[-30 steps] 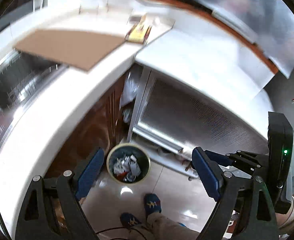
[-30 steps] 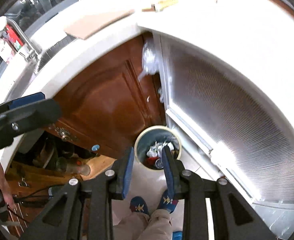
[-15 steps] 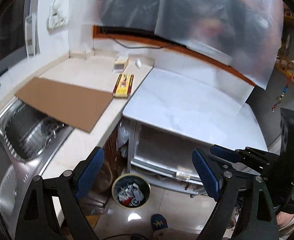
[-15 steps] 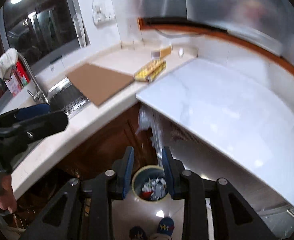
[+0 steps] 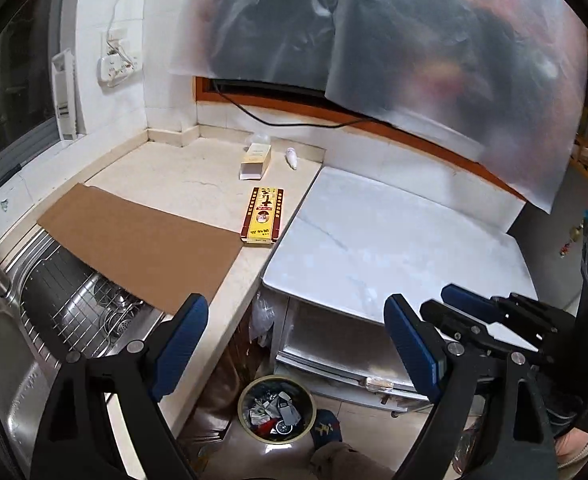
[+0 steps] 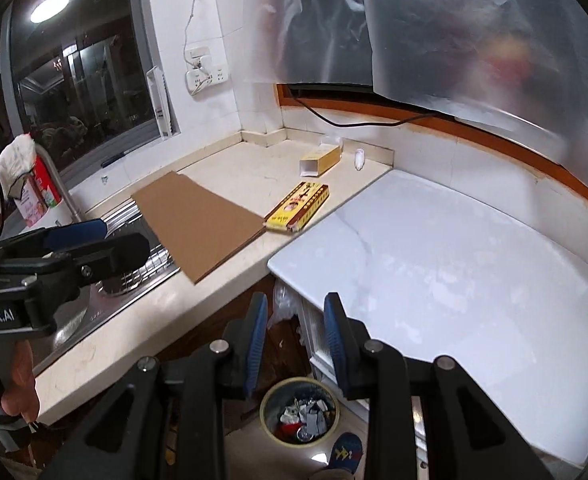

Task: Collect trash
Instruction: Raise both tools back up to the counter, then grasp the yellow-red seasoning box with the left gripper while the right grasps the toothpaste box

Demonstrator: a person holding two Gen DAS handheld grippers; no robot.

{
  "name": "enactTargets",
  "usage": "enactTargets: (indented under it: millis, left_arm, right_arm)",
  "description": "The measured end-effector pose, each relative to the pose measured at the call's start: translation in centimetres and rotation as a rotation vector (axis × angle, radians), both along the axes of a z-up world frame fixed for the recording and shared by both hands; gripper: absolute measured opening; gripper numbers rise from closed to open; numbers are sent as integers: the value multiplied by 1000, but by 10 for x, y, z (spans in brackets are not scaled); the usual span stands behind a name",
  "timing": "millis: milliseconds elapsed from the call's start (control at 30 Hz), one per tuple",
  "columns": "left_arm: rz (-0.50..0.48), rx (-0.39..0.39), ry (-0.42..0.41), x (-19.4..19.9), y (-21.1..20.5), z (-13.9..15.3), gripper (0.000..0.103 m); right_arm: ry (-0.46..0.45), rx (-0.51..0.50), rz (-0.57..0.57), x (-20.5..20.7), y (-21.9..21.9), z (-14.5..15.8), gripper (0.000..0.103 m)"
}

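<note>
A round trash bin with crumpled scraps stands on the floor below the counter; it also shows in the right wrist view. On the beige counter lie a yellow-and-red flat box, an open-ended cream carton and a small white tube. My left gripper hangs open and empty above the counter edge. My right gripper is open with a narrow gap, nothing between its blue pads, high over the bin.
A brown cardboard sheet overhangs the steel sink. A white marble top lies to the right over a metal-fronted unit. Plastic film covers the back wall. A person's patterned sock is beside the bin.
Both grippers have risen from just above the bin and tipped upward, so the bin has shrunk low in frame and the counter with its boxes has come into view. Neither gripper's opening changed.
</note>
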State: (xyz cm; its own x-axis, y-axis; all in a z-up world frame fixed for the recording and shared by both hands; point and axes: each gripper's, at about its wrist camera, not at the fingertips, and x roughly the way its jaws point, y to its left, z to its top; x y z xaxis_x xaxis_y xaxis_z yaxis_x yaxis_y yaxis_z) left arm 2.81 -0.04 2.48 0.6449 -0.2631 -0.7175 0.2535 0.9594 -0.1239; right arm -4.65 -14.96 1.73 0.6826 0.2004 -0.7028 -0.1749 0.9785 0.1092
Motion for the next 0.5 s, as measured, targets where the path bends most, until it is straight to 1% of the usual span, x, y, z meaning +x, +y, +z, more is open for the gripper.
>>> enactTargets:
  millis: [100, 267, 367, 400, 500]
  left_arm:
    - [4, 8, 23, 30, -5, -7, 88]
    - [23, 3, 96, 103, -15, -28, 88]
    - [41, 13, 153, 159, -24, -50, 88]
    - [46, 14, 165, 170, -26, -55, 88]
    - [77, 30, 215, 222, -35, -83, 88]
  right_arm:
    - [7, 13, 11, 30, -5, -5, 30]
    - [48, 28, 41, 85, -13, -17, 30]
    - [78, 31, 61, 127, -22, -29, 30]
    - [87, 32, 62, 138, -25, -33, 30]
    - [119, 42, 63, 175, -35, -47, 30]
